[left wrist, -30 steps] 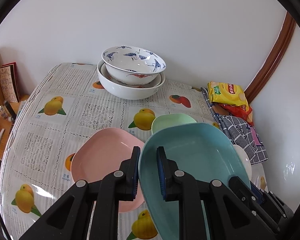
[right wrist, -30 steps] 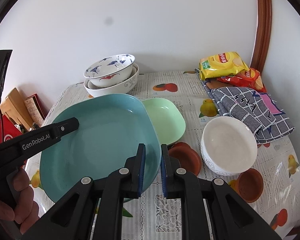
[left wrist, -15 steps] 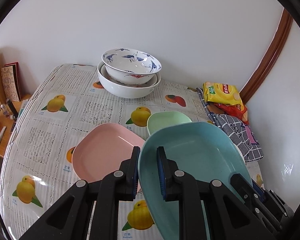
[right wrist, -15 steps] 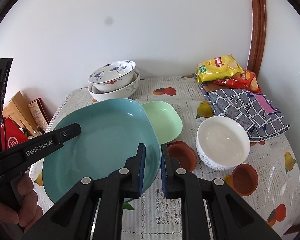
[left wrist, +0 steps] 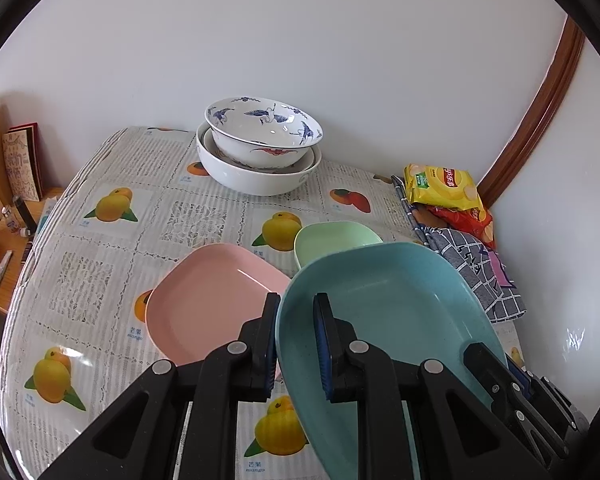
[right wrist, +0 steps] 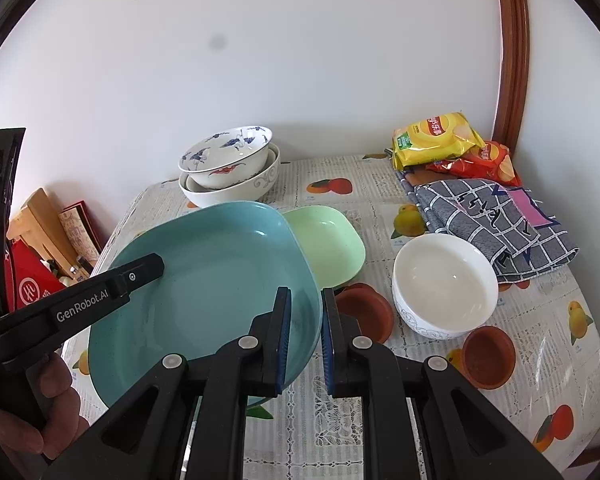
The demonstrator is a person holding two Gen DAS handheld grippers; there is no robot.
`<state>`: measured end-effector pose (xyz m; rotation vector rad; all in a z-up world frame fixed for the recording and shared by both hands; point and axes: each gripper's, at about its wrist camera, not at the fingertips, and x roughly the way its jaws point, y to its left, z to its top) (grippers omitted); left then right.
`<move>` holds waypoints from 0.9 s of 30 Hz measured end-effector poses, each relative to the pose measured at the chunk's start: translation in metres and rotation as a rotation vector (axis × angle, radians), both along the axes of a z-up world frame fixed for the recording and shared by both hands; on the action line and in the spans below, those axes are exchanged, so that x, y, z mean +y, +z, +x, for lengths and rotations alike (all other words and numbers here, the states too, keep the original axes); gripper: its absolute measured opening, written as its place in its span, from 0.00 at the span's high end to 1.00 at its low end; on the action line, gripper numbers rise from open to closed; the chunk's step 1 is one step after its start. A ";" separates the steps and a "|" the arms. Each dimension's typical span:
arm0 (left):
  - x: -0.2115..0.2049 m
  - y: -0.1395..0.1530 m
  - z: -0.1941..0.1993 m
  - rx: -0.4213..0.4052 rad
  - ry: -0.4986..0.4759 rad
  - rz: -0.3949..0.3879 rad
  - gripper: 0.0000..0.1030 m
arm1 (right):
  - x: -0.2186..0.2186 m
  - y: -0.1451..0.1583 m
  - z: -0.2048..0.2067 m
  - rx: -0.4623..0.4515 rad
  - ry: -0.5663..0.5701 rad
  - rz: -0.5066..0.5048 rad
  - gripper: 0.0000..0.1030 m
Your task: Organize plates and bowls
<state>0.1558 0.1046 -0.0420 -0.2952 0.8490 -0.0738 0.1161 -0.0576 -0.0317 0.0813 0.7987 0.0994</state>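
Note:
A teal plate [left wrist: 392, 300] [right wrist: 220, 280] hangs tilted above the table, held from both sides. My left gripper [left wrist: 296, 308] is shut on its left rim. On the right rim my right gripper [right wrist: 304, 300] is shut. A pink plate [left wrist: 208, 296] lies on the tablecloth below and left of the teal one. Behind it lies a green plate [left wrist: 332, 238] [right wrist: 328, 244]. Two nested bowls, the upper with blue cranes [left wrist: 260, 136] [right wrist: 228, 156], stand at the back by the wall. A white bowl [right wrist: 444, 280] sits to the right, with two brown saucers [right wrist: 364, 312] [right wrist: 488, 356] near it.
Snack bags [right wrist: 436, 136] and a checked cloth [right wrist: 488, 220] fill the back right corner by the wooden door frame. A side table with books and small items [left wrist: 16, 184] stands left of the table. A person's hand [right wrist: 40, 400] holds the left gripper's handle.
In both views the table has drawn slightly farther away, so the two grippers and the teal plate have pulled back a little. Both grips look the same.

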 end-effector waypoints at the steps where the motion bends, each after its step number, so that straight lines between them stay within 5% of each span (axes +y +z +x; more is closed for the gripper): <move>1: 0.001 -0.001 0.000 0.001 0.001 -0.002 0.84 | 0.001 0.000 0.000 0.000 0.000 0.000 0.87; 27: 0.019 -0.017 0.007 0.029 0.023 -0.022 0.84 | 0.018 -0.012 0.012 0.020 0.021 -0.035 0.87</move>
